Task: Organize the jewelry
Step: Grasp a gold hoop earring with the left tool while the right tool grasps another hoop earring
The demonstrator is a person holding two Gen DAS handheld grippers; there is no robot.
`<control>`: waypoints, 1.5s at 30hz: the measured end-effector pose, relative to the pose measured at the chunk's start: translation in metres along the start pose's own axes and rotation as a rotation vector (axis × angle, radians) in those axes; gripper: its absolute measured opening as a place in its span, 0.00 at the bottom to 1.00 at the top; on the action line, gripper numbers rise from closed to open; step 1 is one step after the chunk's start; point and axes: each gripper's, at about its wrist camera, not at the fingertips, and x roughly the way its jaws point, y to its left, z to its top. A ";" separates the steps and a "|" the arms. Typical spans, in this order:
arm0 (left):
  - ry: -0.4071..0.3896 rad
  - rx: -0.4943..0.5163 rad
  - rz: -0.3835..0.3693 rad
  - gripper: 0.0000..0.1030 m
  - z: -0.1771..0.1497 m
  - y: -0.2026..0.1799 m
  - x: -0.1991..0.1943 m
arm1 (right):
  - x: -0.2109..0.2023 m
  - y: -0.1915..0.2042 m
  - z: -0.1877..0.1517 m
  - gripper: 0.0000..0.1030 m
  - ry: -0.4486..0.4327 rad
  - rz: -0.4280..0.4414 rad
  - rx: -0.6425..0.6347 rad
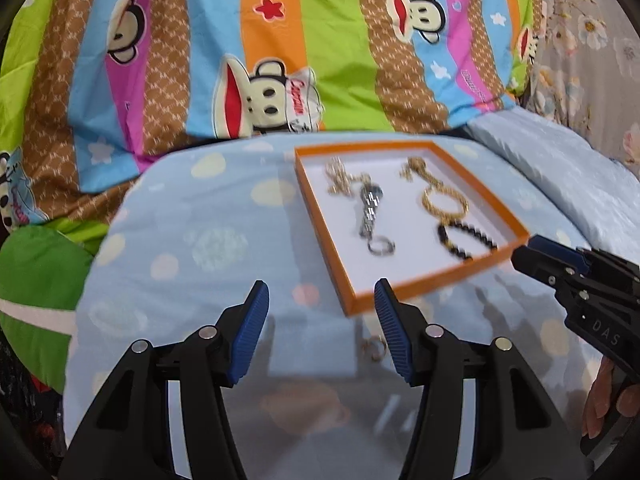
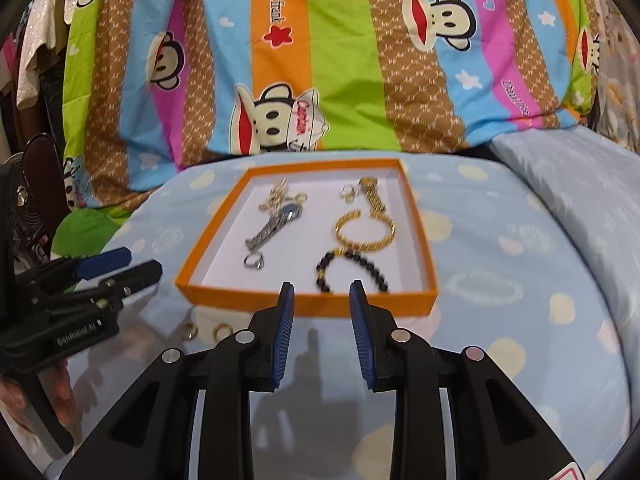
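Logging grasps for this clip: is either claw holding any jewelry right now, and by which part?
Nothing is held. The left claw and right claw both stand open and empty over the pale blue dotted bedding.

In front of you is a bed (image 2: 520, 280) covered with a pale blue sheet printed with soft cream and pink dots. An orange-rimmed tray (image 2: 304, 304) with a white floor lies flat on the sheet, holding jewelry. Two small gold rings (image 2: 204, 331) lie directly on the sheet just in front of the tray's near left corner, side by side. A striped cartoon-monkey quilt (image 2: 320, 60) is heaped along the bed's far edge behind the tray.
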 end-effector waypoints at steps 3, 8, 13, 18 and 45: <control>0.035 0.025 -0.002 0.51 -0.013 -0.007 0.008 | 0.005 0.002 -0.008 0.27 0.022 0.011 0.005; 0.085 0.080 -0.023 0.51 -0.020 -0.018 0.019 | 0.010 0.002 -0.011 0.28 0.034 0.013 0.009; 0.126 0.104 -0.024 0.51 -0.022 -0.022 0.026 | 0.014 0.006 -0.012 0.28 0.050 0.017 -0.008; 0.135 0.117 -0.035 0.40 -0.022 -0.024 0.029 | 0.016 0.012 -0.013 0.28 0.059 0.025 -0.031; 0.125 -0.016 -0.026 0.17 -0.016 0.013 0.026 | 0.056 0.074 -0.012 0.30 0.199 0.070 -0.183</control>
